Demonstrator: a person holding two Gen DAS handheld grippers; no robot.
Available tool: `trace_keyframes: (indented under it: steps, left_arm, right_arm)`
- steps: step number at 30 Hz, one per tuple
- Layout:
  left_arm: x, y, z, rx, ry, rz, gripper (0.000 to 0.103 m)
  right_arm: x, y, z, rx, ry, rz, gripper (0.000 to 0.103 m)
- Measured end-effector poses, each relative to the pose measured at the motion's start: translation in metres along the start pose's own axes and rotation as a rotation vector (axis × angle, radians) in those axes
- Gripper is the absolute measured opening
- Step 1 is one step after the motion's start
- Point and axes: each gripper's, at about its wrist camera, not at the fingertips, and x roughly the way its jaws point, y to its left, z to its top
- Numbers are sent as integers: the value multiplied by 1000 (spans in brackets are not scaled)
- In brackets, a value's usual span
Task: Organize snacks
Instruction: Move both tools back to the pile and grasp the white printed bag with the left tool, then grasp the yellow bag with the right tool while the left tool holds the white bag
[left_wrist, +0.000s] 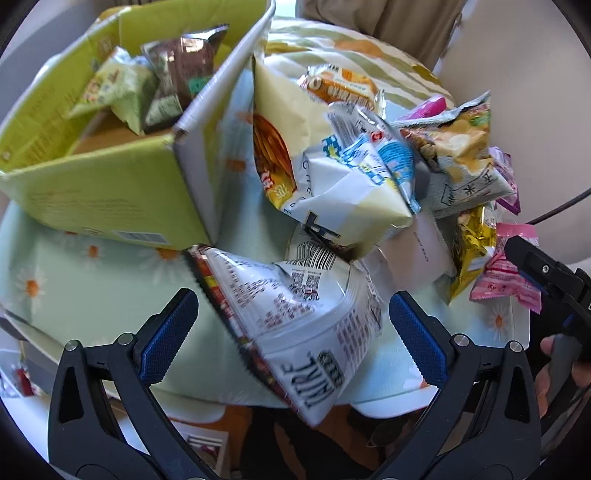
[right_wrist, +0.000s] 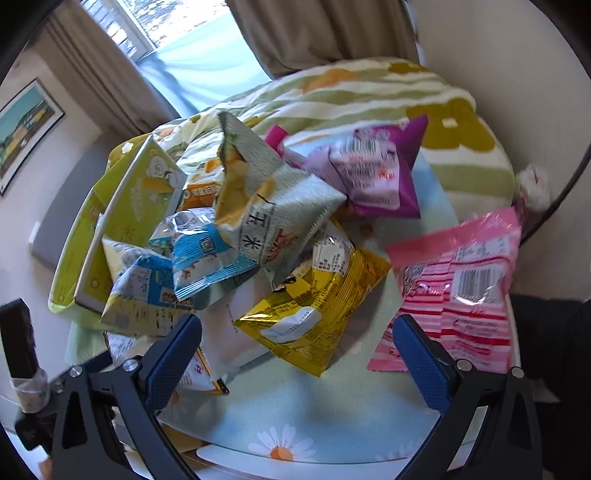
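- A home, likely a bedroom or living room.
- A window (right_wrist: 162, 29) with beige curtains (right_wrist: 317, 33) lets in daylight.
- A framed picture (right_wrist: 26, 133) hangs on the wall.
- A flowered quilt (right_wrist: 406, 96) lies behind the worktop (right_wrist: 314, 406), which wears a daisy-print cloth.
- Snack bags (right_wrist: 266, 221) are heaped beside a green box (left_wrist: 110, 184).

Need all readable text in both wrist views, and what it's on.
"TYRRE": partial brand on the white chip bag between the left gripper jaws.
"玉米": grey-green snack bag; seen in both views.
"CHEE": partial, faint, on the cream-white bag.
Barcodes, QR codes and fine print on the bags and the green box: too small or blurred.
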Motion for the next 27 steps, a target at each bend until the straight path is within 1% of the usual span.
trace_keyframes:
  steps: [3, 6, 7, 9, 11, 14, 17, 22, 25, 27]
  left_arm:
    - [17, -1, 1, -17, 34, -1, 102]
    - [26, 0, 1, -24, 51, -24, 101]
    - [28, 0, 1, -24, 51, -33, 99]
    - [31, -1, 0, -26, 58, -63, 84]
    - [32, -3, 1, -25, 68, -64, 83]
    - [32, -4, 0, -23, 65, -71, 76]
    - [31, -4, -1, -19, 65, -69, 73]
    - [21, 4, -2, -15, 61, -58, 69]
    - [18, 6, -1, -15, 56, -53, 68]
    - [15, 4, -2, -15, 53, -47, 68]
  right_arm:
    - [8, -2, 2, 27, 12, 4, 103]
    - [15, -5, 4, 63, 20, 9, 101]
    - [18, -7, 6, 78, 26, 12, 100]
    - [24, -10, 8, 111, 37, 19, 99]
    - [30, -15, 12, 136, 49, 22, 97]
    - [42, -18, 16, 172, 81, 37, 93]
    - [49, -18, 20, 175, 92, 27, 91]
    - [66, -22, 23, 223, 134, 23, 80]
    - [72, -23, 22, 237, 148, 27, 63]
    - [72, -24, 20, 248, 147, 32, 60]
